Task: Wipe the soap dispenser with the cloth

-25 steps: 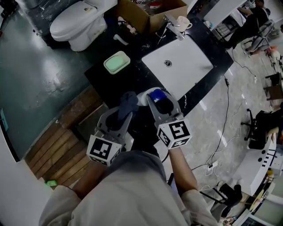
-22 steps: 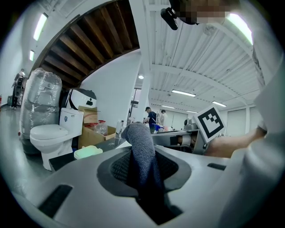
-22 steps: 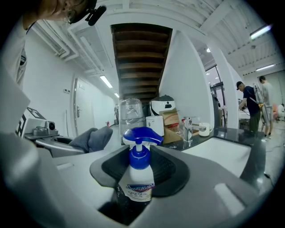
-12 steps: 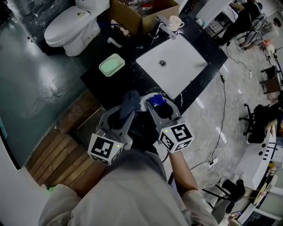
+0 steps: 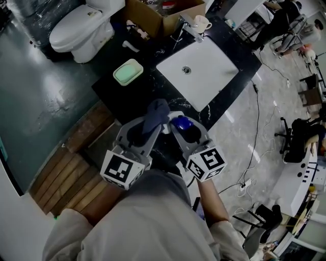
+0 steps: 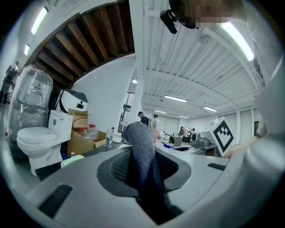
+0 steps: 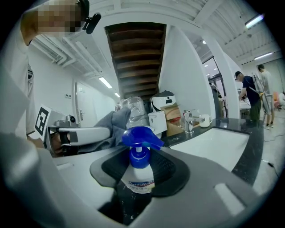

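Both items are being held: left tool (image 5: 148,130) clamping cloth (image 5: 156,112), right tool (image 5: 186,128) clamping soap dispenser (image 5: 181,122); wiping apparently remaining.

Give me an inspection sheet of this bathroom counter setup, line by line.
Surface: black counter with white sink.
Job's things: cloth and dispenser, both held, side by side at the counter's near edge.
Clutter: green soap dish, box, mug.
Claws: left claw shut on cloth; right claw shut on dispenser.
Cables: cable across floor right of counter.
Surroundings: toilet, wood slats, people at far desks.
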Demonstrator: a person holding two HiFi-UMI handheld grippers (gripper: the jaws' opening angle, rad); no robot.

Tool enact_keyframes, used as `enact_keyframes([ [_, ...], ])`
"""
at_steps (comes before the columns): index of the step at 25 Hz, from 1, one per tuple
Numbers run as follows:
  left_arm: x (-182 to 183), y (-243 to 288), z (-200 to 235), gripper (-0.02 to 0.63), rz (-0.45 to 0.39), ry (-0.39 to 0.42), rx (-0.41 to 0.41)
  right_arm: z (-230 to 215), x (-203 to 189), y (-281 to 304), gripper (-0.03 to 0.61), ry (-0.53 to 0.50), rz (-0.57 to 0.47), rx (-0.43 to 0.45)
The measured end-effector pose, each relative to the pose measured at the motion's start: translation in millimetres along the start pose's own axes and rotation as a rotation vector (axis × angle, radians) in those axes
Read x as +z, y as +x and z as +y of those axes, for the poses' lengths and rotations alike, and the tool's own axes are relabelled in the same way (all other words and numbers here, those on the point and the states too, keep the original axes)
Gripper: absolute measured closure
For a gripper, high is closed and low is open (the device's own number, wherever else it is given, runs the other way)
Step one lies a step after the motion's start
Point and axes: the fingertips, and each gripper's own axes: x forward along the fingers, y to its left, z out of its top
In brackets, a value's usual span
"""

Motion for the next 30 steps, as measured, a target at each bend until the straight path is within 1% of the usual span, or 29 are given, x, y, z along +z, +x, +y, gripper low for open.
enact_keyframes([
  [4, 0, 3, 0, 0.523, 0.0, -0.004, -0.007, 0, -1, -2, 0.443, 0.019, 0.004, 0.005],
  [9, -23, 14, 0, 0.523, 0.032, -0.026, -0.02, 1, -3, -7, 0.443, 0.021, 0.006, 0.0],
  [11, -27, 15, 0, 0.523, 0.037, -0.034, -0.022, 2, -3, -7, 0.443, 0.016, 0.007, 0.004],
  [21, -38, 21, 2, 0.523, 0.061, -0.036, -0.027, 0, -5, -12, 0.442, 0.029, -0.005, -0.003],
  [30, -43, 24, 2, 0.523, 0.068, -0.06, -0.038, 0, -8, -17, 0.442, 0.038, -0.014, -0.003],
])
